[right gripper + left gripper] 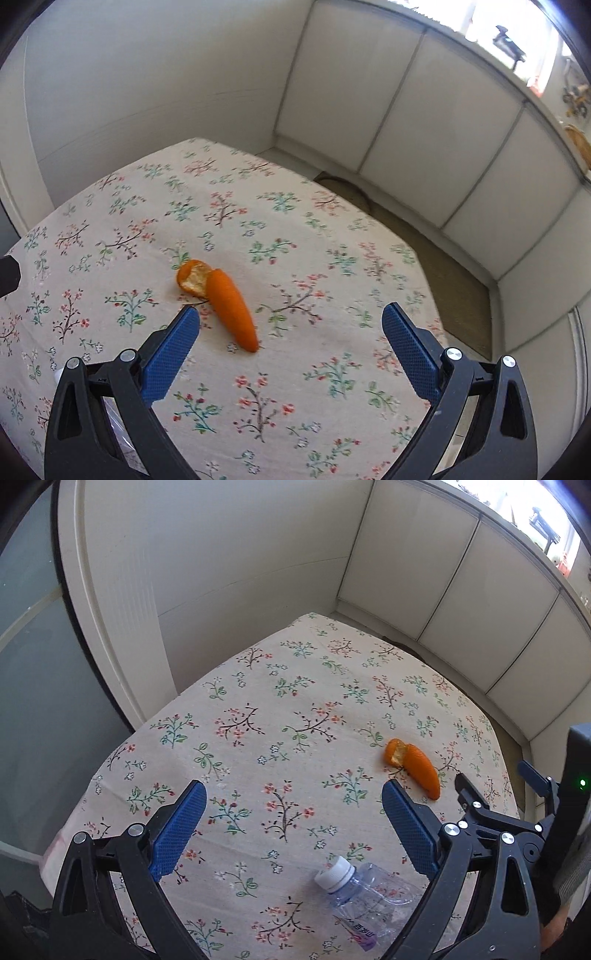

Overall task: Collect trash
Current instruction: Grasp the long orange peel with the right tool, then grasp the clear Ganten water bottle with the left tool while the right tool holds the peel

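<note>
Blue-padded fingers (pixel 173 834) of the left gripper (pixel 293 794) fill the bottom of the left wrist view, spread wide with nothing between them. Just beyond, at about 5 o'clock in that view, a crushed clear plastic bottle (pixel 365 893) with a white cap lies on its side on the floral tablecloth (pixel 258 686), its lower half partly hidden behind the gripper's right linkage. Farther out, near 3 o'clock, sits a piece of orange peel (pixel 413 766), curled, with pale pith showing at one end.

From the right wrist view, the right gripper (pixel 290 317) is likewise splayed open and empty, hanging above the cloth. The orange peel (pixel 218 301) lies near the centre of that view, its tip reaching toward 6 o'clock and nearer the left-hand finger (pixel 170 358) than the other. No bin or bag for the trash shows in either view.

Neither piece looks collected yet. The peel is off-centre between the right jaws, so a straight descent and squeeze would likely push it sideways or pinch the loose cloth with it. Curled peel is also thin and may crack or slip from the pads. The bottle is light, round and crumpled; a grip near the cap could roll it toward the table's near edge.
</note>
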The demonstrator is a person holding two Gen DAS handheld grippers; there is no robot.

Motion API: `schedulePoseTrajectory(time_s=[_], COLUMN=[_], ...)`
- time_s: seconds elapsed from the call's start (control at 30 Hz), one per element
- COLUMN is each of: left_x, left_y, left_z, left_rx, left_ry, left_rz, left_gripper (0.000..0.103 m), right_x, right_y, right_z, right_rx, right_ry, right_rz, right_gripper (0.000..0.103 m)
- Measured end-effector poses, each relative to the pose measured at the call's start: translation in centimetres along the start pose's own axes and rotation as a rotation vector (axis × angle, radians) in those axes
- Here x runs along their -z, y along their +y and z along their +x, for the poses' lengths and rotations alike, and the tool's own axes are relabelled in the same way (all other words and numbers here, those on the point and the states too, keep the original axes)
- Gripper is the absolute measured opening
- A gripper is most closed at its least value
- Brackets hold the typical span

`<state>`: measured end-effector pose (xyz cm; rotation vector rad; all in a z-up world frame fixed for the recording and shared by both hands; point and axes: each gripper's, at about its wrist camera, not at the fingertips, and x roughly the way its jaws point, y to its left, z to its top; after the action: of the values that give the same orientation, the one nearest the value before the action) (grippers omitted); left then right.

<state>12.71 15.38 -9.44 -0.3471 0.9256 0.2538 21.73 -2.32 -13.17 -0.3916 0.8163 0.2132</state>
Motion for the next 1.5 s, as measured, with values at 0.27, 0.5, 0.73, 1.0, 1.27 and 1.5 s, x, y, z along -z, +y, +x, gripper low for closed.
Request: schedulePoseTrajectory(time_s=[0.27,0.5,0.73,1.0,1.27,1.5], left_x=[-0.3,-0.3,0.1,3.2,7.6,9.8], left_y=[2.7,2.8,2.2,0.2,-1.5,-4.4], left_z=[0.8,0.9,1.1,1.0,3.2,5.3], left_rx=[0.001,0.014,0.017,0.058,0.134,0.133], left_ry=[0.03,0.023,0.05,0.165,0.388,0.469], left_rz=[-0.057,-0.059,-0.054,-0.125,-0.319,-0.359], left_gripper=[0.092,0.092,0.092,0.092,0.092,0.092], right_x=[-2.0,-2.5,-1.9,1.0,3.9,6.0], right_y=[4.3,5.2,4.6,0.7,-5.5,-8.2], right_z=[6.2,9.4,8.4,5.2,-1.0,-4.9], right_rx=[-0.176,-0.257,-0.297,-0.219,-0.136,-0.146], right_ry=[0.147,0.254,0.227,0.203,0.125,0.067], right_rz=[-0.14,-0.162,-0.113,0.044,0.102,0.177], right_gripper=[0.096,0.061,0.029,0.026,0.026,0.026])
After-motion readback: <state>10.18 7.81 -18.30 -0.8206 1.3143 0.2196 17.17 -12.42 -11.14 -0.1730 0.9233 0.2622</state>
